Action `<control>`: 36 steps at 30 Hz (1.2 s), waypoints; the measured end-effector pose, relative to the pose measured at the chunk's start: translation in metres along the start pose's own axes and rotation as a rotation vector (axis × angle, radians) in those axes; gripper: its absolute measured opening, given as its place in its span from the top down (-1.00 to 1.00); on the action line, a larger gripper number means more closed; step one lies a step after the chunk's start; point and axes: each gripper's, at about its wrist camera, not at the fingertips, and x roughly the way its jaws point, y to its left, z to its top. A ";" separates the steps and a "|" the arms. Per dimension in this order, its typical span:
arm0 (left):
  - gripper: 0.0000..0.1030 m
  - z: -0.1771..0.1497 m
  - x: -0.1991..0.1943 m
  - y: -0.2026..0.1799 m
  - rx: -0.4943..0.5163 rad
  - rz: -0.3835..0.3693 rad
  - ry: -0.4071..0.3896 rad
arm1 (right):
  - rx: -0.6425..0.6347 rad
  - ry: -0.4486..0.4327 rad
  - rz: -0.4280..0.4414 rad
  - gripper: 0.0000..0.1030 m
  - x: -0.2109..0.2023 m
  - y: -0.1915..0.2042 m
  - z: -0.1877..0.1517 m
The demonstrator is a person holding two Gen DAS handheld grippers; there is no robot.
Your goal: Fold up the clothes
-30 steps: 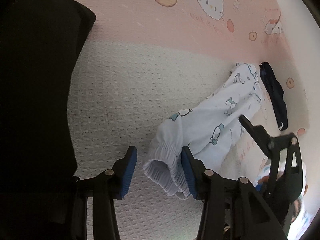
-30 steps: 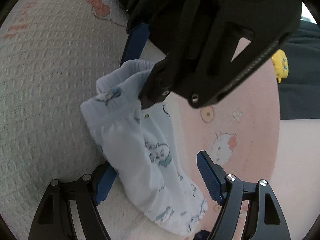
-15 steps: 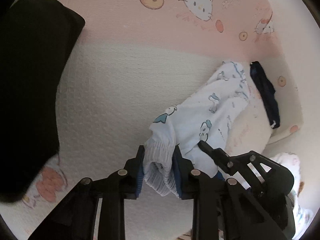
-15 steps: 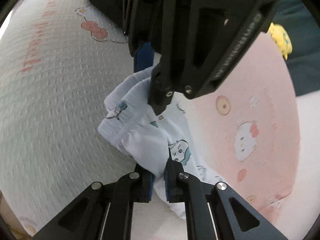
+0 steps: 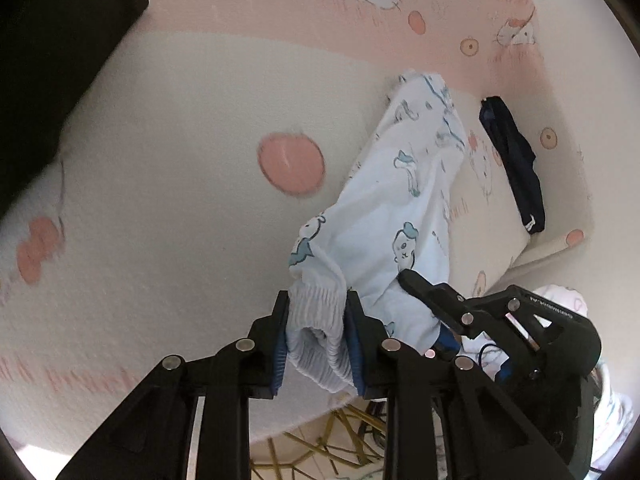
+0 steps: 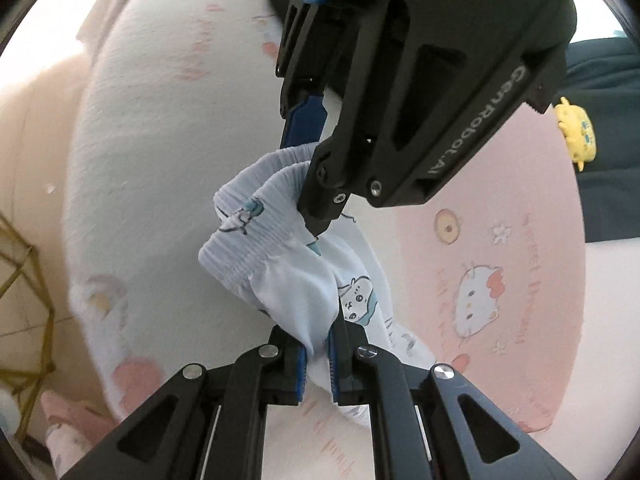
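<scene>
Left gripper [image 5: 316, 334]: clamped on the ribbed waistband of the printed pants [image 5: 400, 204]. Right gripper [image 6: 318, 354]: clamped on the same waistband just beside it. The pants trail away onto the pink-and-white blanket [image 5: 160, 200], which lies bare to the left. A dark garment [image 5: 514, 164] lies just right of the pants, near the blanket's edge.

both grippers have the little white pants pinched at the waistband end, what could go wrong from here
1. The left gripper and right gripper both pinch bunched folds of the white printed pants, so layers could slip out unevenly.
2. The two grippers sit very close together; they might collide while spreading the waistband.
3. The pants' far end trails near the dark navy garment on the Hello Kitty blanket; dragging might snag it.
</scene>
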 end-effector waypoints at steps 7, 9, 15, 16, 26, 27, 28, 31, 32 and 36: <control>0.56 -0.010 0.022 -0.045 0.170 0.111 -0.025 | -0.016 0.012 -0.014 0.87 -0.013 0.022 -0.018; 0.56 -0.005 0.031 -0.060 0.233 0.147 -0.043 | -0.014 0.013 -0.042 0.87 -0.012 0.026 -0.019; 0.14 -0.003 0.027 -0.070 0.405 0.228 -0.036 | -0.077 0.001 -0.133 -0.34 -0.020 0.041 -0.019; 0.01 -0.003 0.025 -0.069 0.428 0.247 -0.032 | -0.106 -0.006 -0.148 -0.39 -0.023 0.046 -0.020; 0.00 -0.031 0.007 -0.065 0.997 0.411 -0.071 | -0.175 0.079 -0.199 -0.40 -0.022 0.073 -0.025; 0.00 -0.037 0.008 -0.067 1.083 0.429 -0.084 | -0.169 0.089 -0.207 -0.40 -0.021 0.073 -0.024; 0.00 -0.043 0.010 -0.069 1.167 0.447 -0.096 | -0.161 0.094 -0.213 -0.40 -0.021 0.073 -0.024; 0.00 -0.061 0.021 -0.072 1.404 0.525 -0.154 | -0.130 0.106 -0.236 -0.49 -0.022 0.073 -0.021; 0.00 -0.067 0.023 -0.071 1.476 0.547 -0.181 | -0.120 0.108 -0.247 -0.49 -0.023 0.074 -0.020; 0.00 -0.089 0.034 -0.060 1.744 0.603 -0.249 | -0.122 0.113 -0.272 -0.49 -0.025 0.080 -0.021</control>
